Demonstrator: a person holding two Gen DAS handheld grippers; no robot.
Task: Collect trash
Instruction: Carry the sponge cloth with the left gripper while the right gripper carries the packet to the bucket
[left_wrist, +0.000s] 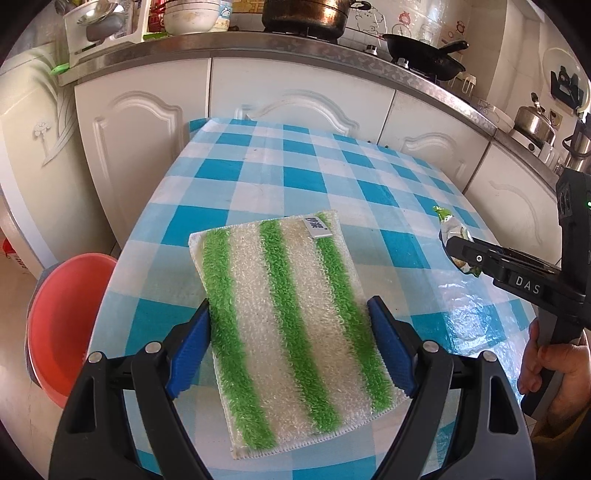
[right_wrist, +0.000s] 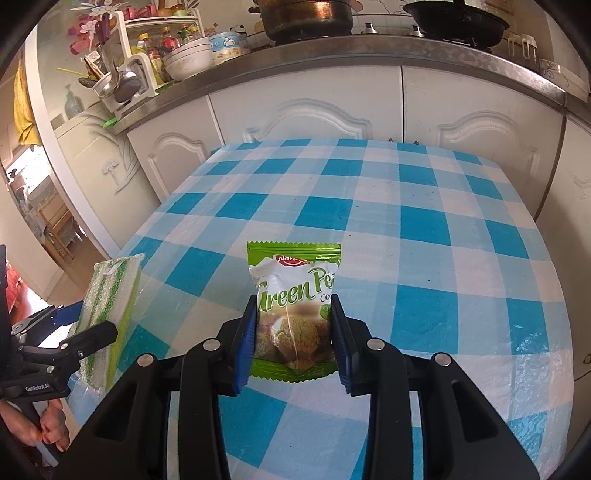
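Note:
My left gripper (left_wrist: 291, 332) is shut on a green-and-white striped cleaning cloth (left_wrist: 291, 314), held flat just above the blue checked table (left_wrist: 295, 173). My right gripper (right_wrist: 293, 332) is shut on a green-and-white "Green Peas" cookie wrapper (right_wrist: 293, 306), held upright over the table (right_wrist: 406, 229). In the left wrist view the right gripper (left_wrist: 458, 251) sits at the right with the wrapper (left_wrist: 452, 232) sticking out of its tips. In the right wrist view the left gripper (right_wrist: 85, 325) and the cloth (right_wrist: 110, 299) sit at the left edge.
A red plastic basin (left_wrist: 62, 321) stands on the floor left of the table. White kitchen cabinets (left_wrist: 295, 96) run behind the table, with pots, bowls and a pan on the counter above. A clear plastic sheet (left_wrist: 469, 306) covers the table's near right edge.

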